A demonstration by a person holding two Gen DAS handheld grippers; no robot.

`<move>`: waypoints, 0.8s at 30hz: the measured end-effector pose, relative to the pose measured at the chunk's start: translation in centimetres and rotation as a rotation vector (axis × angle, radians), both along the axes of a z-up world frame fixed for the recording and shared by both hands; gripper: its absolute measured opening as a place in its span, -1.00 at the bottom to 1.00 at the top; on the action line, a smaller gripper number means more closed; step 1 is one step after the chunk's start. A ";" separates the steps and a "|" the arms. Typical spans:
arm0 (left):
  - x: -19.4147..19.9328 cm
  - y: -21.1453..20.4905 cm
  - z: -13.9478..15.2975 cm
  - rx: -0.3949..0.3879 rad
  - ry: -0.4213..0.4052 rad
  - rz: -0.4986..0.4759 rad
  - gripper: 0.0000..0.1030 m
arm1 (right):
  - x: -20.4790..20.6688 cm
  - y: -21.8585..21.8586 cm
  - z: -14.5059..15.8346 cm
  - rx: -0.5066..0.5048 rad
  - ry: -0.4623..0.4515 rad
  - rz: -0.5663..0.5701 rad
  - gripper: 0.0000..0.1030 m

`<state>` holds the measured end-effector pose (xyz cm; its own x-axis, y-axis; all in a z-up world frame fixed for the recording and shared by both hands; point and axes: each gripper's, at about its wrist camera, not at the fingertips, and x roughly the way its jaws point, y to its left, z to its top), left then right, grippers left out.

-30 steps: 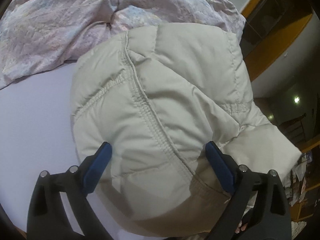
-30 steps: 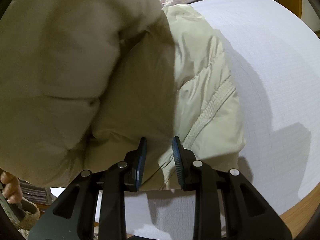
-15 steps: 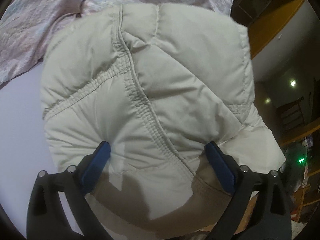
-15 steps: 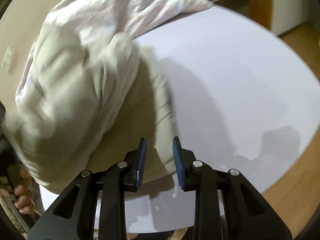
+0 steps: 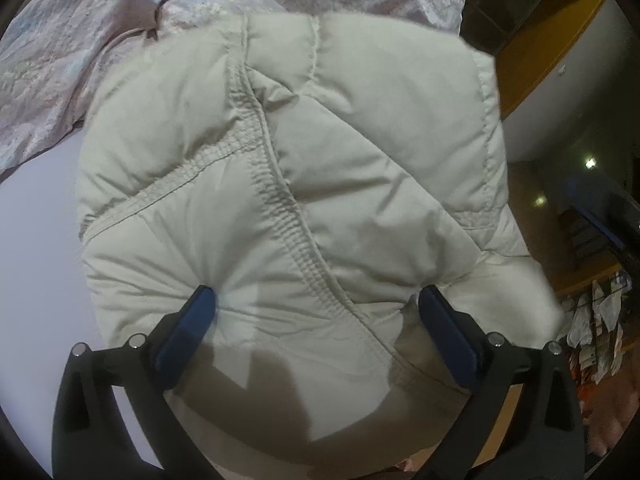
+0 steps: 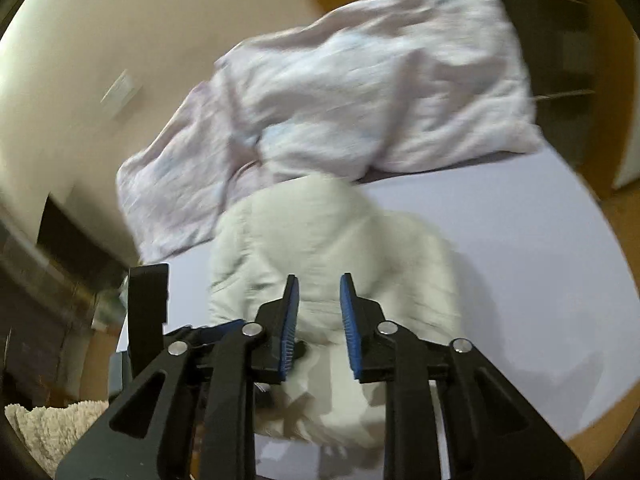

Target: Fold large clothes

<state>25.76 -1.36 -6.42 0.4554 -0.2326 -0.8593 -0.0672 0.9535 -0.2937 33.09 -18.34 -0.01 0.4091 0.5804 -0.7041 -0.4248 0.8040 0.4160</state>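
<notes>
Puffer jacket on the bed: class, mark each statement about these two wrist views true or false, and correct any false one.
1. The left gripper is open wide, pressing on the beige puffer jacket. True.
2. The right gripper is clamped on the jacket. False: its jaws stand apart, holding nothing.
3. A crumpled floral quilt lies beyond the jacket. True.
4. The bed sheet is dark green. False: pale lavender.

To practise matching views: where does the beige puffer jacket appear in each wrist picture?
Left wrist: the beige puffer jacket fills the centre, between the open tongs.
Right wrist: it lies lower centre, blurred.
Shared landmark: the pink crumpled sheet beyond it.
</notes>
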 end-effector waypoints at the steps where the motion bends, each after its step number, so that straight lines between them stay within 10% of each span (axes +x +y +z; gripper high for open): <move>1: -0.3 0.3 0.3 -0.006 -0.005 0.006 0.95 | 0.4 1.3 -0.3 -0.003 0.007 0.025 -0.61; 14: -1.0 8.1 2.5 0.028 -0.049 0.186 0.95 | 4.6 3.3 -4.3 -0.206 0.000 0.019 -0.69; 24: 1.5 7.1 1.9 0.093 -0.059 0.137 0.95 | 5.1 1.4 -8.2 -0.267 0.040 -0.014 -0.76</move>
<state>27.28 5.72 -4.55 0.5273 -0.0854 -0.8454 -0.1840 0.9599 -0.2117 38.21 -16.93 -8.23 0.3849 0.3663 -0.8472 -0.4001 0.8934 0.2045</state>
